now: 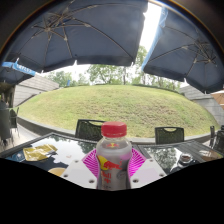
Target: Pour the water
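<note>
A clear plastic bottle (pixel 113 160) with a red cap and a red-and-white label stands upright between my gripper's (pixel 113 165) two fingers. The pink pads (pixel 91 160) press against both of its sides, so the fingers are shut on it. The bottle's base is hidden below the fingers. It is held above a dark glass table (pixel 60 150). No cup or other vessel for water shows clearly.
The table reflects the sky and carries some yellowish flat items (pixel 40 152) at the left and small objects (pixel 186 158) at the right. Dark chairs (pixel 90 128) stand beyond the table. Large umbrellas (pixel 80 35) hang overhead, with a lawn (pixel 120 105) behind.
</note>
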Demonstrator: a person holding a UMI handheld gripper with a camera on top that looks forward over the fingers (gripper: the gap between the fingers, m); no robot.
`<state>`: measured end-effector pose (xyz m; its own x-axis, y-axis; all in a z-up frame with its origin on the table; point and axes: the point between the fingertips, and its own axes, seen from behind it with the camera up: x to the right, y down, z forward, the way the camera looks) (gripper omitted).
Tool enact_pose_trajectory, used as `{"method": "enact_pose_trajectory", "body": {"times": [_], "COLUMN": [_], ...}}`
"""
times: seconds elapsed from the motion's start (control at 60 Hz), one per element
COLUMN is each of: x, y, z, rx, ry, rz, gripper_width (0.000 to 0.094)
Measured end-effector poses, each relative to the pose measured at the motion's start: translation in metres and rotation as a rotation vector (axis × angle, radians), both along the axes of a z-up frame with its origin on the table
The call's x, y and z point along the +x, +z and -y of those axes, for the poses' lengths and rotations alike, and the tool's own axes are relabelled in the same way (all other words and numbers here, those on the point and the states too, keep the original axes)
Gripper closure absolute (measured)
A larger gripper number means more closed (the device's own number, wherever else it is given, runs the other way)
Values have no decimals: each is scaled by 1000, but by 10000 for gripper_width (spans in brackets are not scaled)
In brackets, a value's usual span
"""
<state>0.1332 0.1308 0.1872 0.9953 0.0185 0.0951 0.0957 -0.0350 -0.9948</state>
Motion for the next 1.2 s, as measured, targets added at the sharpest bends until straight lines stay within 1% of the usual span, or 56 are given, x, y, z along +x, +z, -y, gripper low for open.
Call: {"method": "enact_pose_trajectory", "body": {"times": [0.05, 0.167, 0.267, 0.3, 0.367, 0.433, 0.45, 0.5, 0.55, 0.583, 0.6, 0.65, 0.683, 0.733, 0.8, 0.883, 0.933, 0.983, 1.033, 1.067, 1.117, 1.133, 1.2], "x": [5, -3, 4, 7, 10, 10, 10, 9, 7, 6, 6, 6, 7, 4, 1, 3, -1, -8, -16, -22, -29, -30, -37], "y": [-19, -60, -81, -78, -78, -78, -78, -79, -80, -82, -85, -90, -88, -80, -79, -78, -77, -74, -66, -67, -72, -70, -75], "z": [2, -2, -1, -3, 0, 1, 1, 0, 0, -1, 1, 6, 15, 24, 48, 87, 111, 141, 167, 182, 204, 221, 235], "rx": [-16, -62, -80, -47, -46, -51, -52, -59, -72, -98, -119, -178, -183, -178, -197, -210, -206, -203, -165, -154, -162, -165, -179], "ry": [2, 47, 41, 46, 38, 49, 48, 48, 51, 55, 55, 60, 60, 66, 73, 45, 40, 63, 81, 92, 103, 110, 115], "rz": [-2, -61, -59, -71, -103, -93, -93, -94, -85, -74, -70, -84, -106, -133, -123, -95, -68, -28, -17, -8, 2, 9, 7], "gripper_width": [620, 619, 612, 613, 613, 613, 601, 543, 456, 396, 339, 78, 114, 106, 106, 106, 106, 102, 97, 95, 95, 96, 98]}}
